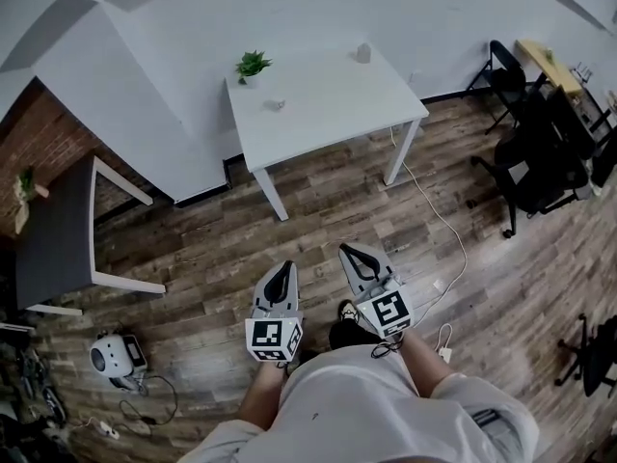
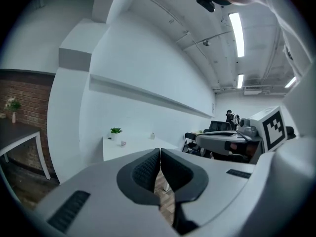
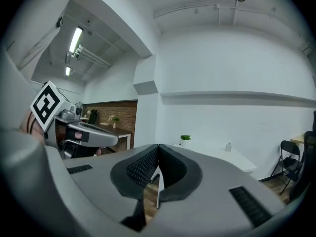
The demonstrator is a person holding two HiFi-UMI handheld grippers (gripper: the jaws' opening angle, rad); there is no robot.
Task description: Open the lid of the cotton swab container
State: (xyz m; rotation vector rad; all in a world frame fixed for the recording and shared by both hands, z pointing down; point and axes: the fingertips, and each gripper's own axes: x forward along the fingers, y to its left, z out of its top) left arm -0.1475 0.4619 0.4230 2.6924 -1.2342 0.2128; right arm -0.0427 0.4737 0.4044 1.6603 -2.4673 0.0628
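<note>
A white table [image 1: 328,114] stands across the wooden floor, well ahead of both grippers. On it are a small green plant [image 1: 253,65], a tiny pale item [image 1: 277,104] beside it and a small pale container [image 1: 362,53] at the far edge. Which of these holds the cotton swabs is too small to tell. My left gripper [image 1: 282,269] and right gripper [image 1: 349,251] hang side by side above the floor, close to the person's body. The left gripper [image 2: 160,152] is shut and holds nothing. The right gripper [image 3: 158,147] is shut with nothing between its pads.
A dark table [image 1: 58,230] stands at the left by a brick wall. Black chairs [image 1: 525,162] crowd the right side. A white cable [image 1: 439,220] runs over the floor from the white table. A small white device [image 1: 116,357] with cords lies at the lower left.
</note>
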